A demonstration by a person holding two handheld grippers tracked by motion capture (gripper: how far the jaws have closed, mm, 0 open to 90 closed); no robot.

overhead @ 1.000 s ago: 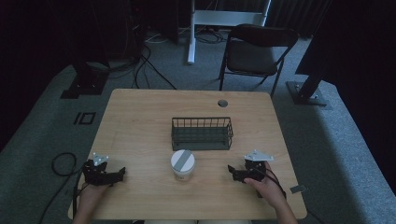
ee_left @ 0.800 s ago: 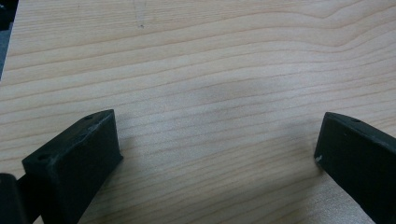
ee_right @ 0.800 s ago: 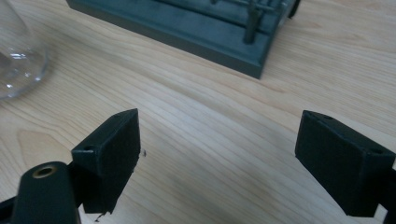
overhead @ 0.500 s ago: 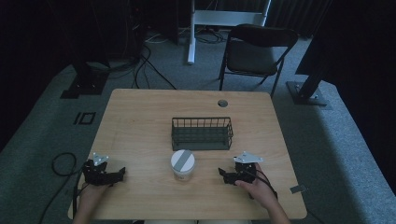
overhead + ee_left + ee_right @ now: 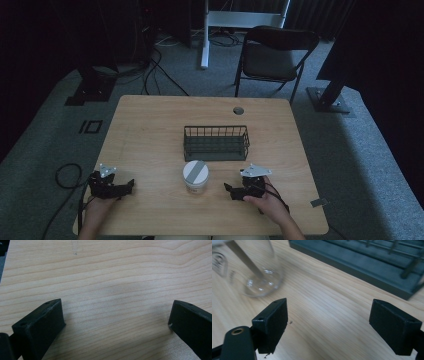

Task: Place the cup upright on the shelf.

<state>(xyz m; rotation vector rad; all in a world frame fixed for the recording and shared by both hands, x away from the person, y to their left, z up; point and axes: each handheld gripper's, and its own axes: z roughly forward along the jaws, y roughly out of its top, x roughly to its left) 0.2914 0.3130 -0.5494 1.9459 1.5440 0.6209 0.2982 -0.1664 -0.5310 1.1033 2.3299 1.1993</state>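
Black fingers (image 5: 270,322) of our right gripper (image 5: 239,189) stand wide apart with nothing between them, low over the wooden tabletop (image 5: 150,130). A clear jar (image 5: 196,176) with a white lid sits just to their left, near the wire basket (image 5: 216,142). To grasp it well, we judge the fingers should straddle the jar's body squarely before closing. Our right hand (image 5: 265,202) holds the gripper level, aimed leftward. Our left gripper (image 5: 111,184) rests apart, fingers also spread over bare wood.

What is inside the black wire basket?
The black wire basket looks empty in the high view; only its dark floor shows. Its near wall hides a strip of that floor.
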